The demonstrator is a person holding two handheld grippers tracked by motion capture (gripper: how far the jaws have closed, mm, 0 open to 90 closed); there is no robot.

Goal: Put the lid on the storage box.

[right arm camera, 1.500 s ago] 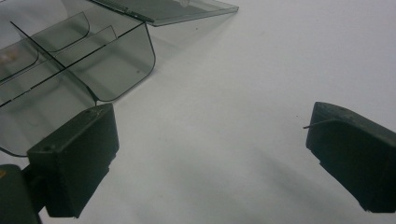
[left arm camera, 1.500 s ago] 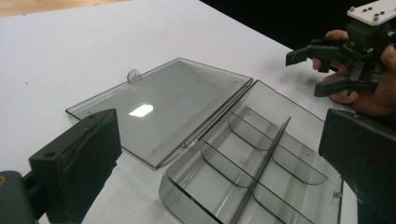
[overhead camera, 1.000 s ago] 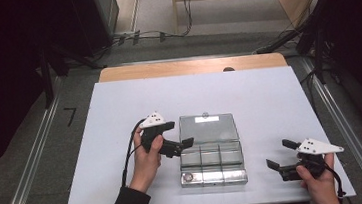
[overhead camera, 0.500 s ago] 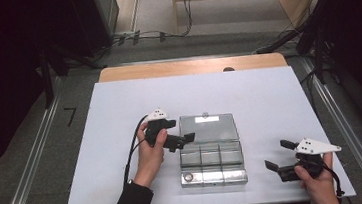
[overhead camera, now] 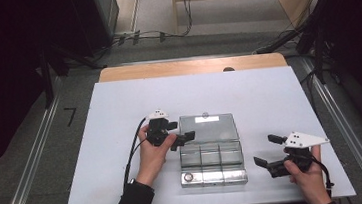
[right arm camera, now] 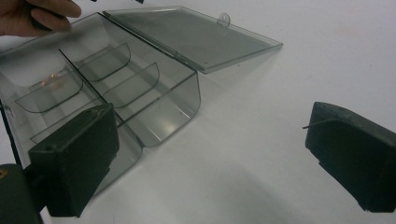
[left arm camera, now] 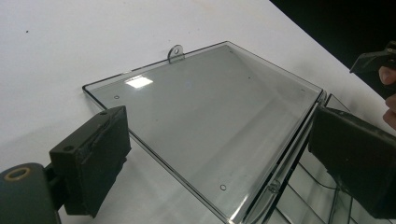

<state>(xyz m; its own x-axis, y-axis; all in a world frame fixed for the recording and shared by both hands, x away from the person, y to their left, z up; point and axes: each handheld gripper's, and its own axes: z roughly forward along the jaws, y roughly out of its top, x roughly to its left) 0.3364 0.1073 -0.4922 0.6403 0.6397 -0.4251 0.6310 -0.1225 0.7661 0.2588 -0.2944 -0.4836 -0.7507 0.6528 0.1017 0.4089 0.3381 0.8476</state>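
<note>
A clear plastic compartment box [overhead camera: 211,163] lies mid-table with its lid [overhead camera: 207,128] folded flat on the far side. Dividers split the tray [right arm camera: 116,79] into several cells. My left gripper [overhead camera: 179,132] hovers open at the lid's left edge, and its jaws straddle the lid [left arm camera: 210,121] near the hinge. The left gripper [left arm camera: 217,154] holds nothing. My right gripper [overhead camera: 268,150] is open just right of the box's near corner, apart from it. In its own view the right gripper [right arm camera: 210,154] frames bare table beside the tray, with the lid [right arm camera: 187,32] beyond.
The white table [overhead camera: 269,98] has free surface around the box. A wooden strip [overhead camera: 190,67] runs along its far edge. Cables [overhead camera: 162,33] lie on the floor beyond. The person's left hand [right arm camera: 42,16] shows past the tray.
My left gripper has crept slightly rightward, toward the lid. The right gripper has shifted a little left. The box and lid have not moved.
</note>
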